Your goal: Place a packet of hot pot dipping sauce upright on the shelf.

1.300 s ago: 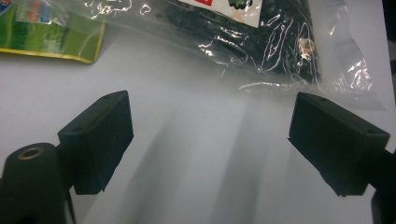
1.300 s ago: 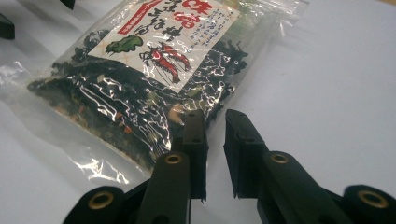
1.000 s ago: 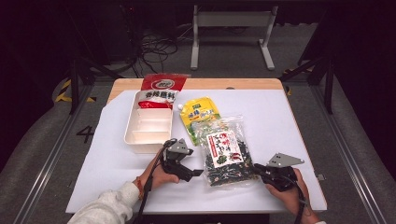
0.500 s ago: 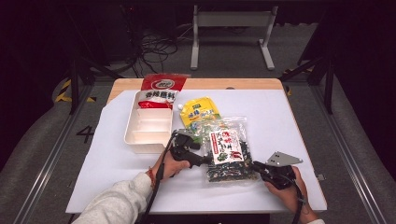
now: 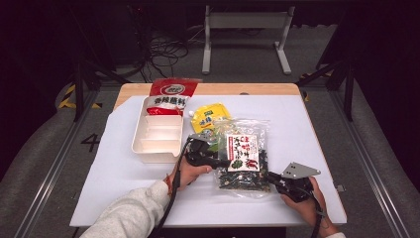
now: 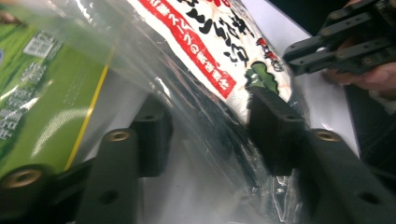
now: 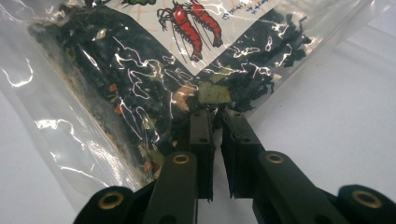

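Note:
A clear bag of dark dried seaweed (image 5: 242, 159) with a white and red label lies on the white table cover (image 5: 307, 124). My left gripper (image 5: 217, 161) is at the bag's left edge. In the left gripper view its jaws have just been closing. The bag's film (image 6: 210, 107) lies between the pads (image 6: 273, 126), which still stand apart. My right gripper (image 5: 271, 178) is shut on the bag's near right corner (image 7: 212, 95), the two fingers (image 7: 201, 140) almost touching. It is also at the far right of the left gripper view as the other gripper (image 6: 292, 57).
A white divided tray (image 5: 158, 144) stands left of the bag, with a red packet (image 5: 171, 94) leaning on its far end. A yellow and green pouch (image 5: 210, 115) lies just behind the bag, its green side (image 6: 42, 93) next to my left jaw.
My left gripper has slid right to the bag's left edge and its jaws have narrowed around the film. The right gripper has kept still on the corner.

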